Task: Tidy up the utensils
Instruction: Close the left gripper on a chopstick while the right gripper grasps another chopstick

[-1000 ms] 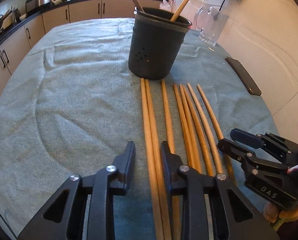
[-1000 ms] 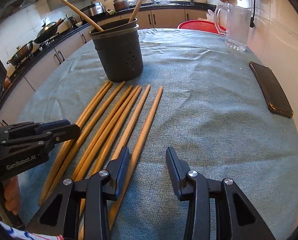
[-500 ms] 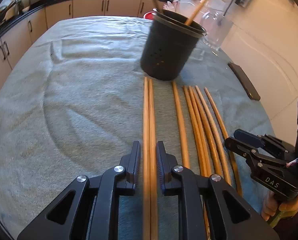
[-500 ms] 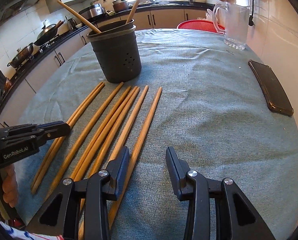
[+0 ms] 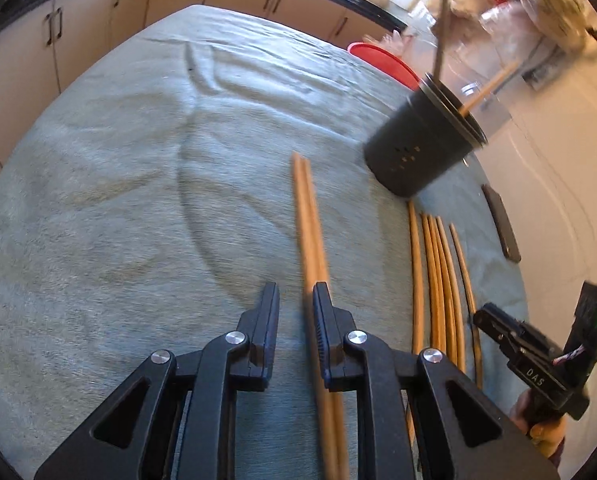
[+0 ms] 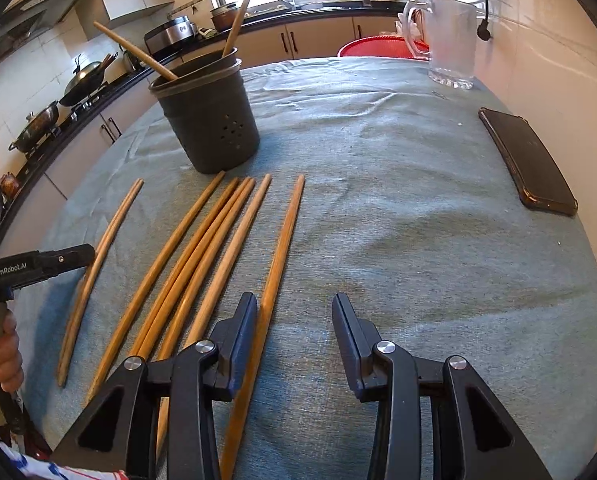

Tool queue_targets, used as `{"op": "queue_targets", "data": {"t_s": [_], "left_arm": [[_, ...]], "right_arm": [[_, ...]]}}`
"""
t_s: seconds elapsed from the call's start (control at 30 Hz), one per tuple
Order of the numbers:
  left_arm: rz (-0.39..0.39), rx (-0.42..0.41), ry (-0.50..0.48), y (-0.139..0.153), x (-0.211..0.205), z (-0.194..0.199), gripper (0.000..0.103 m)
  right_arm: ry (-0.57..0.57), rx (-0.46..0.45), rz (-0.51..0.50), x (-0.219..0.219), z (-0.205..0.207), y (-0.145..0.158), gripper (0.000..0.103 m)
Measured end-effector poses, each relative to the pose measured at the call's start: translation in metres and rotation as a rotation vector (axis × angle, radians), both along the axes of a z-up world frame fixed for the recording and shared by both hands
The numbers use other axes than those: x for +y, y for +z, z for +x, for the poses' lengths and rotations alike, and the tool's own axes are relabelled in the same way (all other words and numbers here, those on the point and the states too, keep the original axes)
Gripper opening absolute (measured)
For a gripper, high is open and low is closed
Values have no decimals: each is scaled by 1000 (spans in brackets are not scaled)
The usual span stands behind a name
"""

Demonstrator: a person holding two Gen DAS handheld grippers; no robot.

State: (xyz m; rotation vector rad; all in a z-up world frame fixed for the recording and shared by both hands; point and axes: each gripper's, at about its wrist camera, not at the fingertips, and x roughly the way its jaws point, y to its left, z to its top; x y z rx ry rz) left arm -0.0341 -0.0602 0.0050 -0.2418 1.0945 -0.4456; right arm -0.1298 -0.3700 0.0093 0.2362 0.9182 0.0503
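Left wrist view: the left gripper [image 5: 296,292] has just been closing its jaws around a pair of long light-brown wooden chopsticks [image 5: 306,216]. The pair runs toward twelve o'clock and lies against one finger, with a strip of cloth showing before the other. With motion blur, I cannot tell whether the pair is truly pinched. It sits well apart from the five loose wooden chopsticks [image 5: 438,280] at three o'clock, probably singled out to go into the dark grey perforated plastic utensil holder [image 5: 418,152] at two o'clock, where two sticks already stand.

Right wrist view: the right gripper [image 6: 294,304] hangs over the grey-green towel-covered table [image 6: 418,240], jaws apart and empty. One finger is just beside the outermost loose chopstick, likely waiting its turn. The holder stands at eleven o'clock, clear of the row, and a black flat phone [image 6: 530,160] lies at two o'clock.
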Motion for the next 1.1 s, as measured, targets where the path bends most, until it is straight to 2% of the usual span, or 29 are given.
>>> {"op": "queue_targets", "data": {"t_s": [0.1, 0.23, 0.43, 0.67, 0.8, 0.93, 1.03, 1.1], "left_arm": [[-14, 0, 25, 0, 7, 0, 17], [-11, -24, -11, 4, 2, -5, 17], [96, -55, -79, 5, -23, -2, 17], [145, -76, -95, 5, -33, -2, 16], [234, -78, -107, 5, -43, 5, 8], [311, -92, -132, 5, -52, 11, 8], [328, -75, -132, 6, -50, 12, 7], [335, -57, -127, 7, -41, 9, 7]], "right_arm": [[3, -1, -9, 1, -1, 0, 42], [7, -2, -32, 5, -1, 0, 43], [6, -4, -29, 4, -1, 0, 43], [6, -6, -31, 4, -1, 0, 43], [4, -8, -25, 3, -2, 0, 43], [6, -5, -16, 2, -2, 0, 43], [3, 26, -8, -2, 1, 1, 35], [-6, 59, 30, -11, 3, 2, 20]]}}
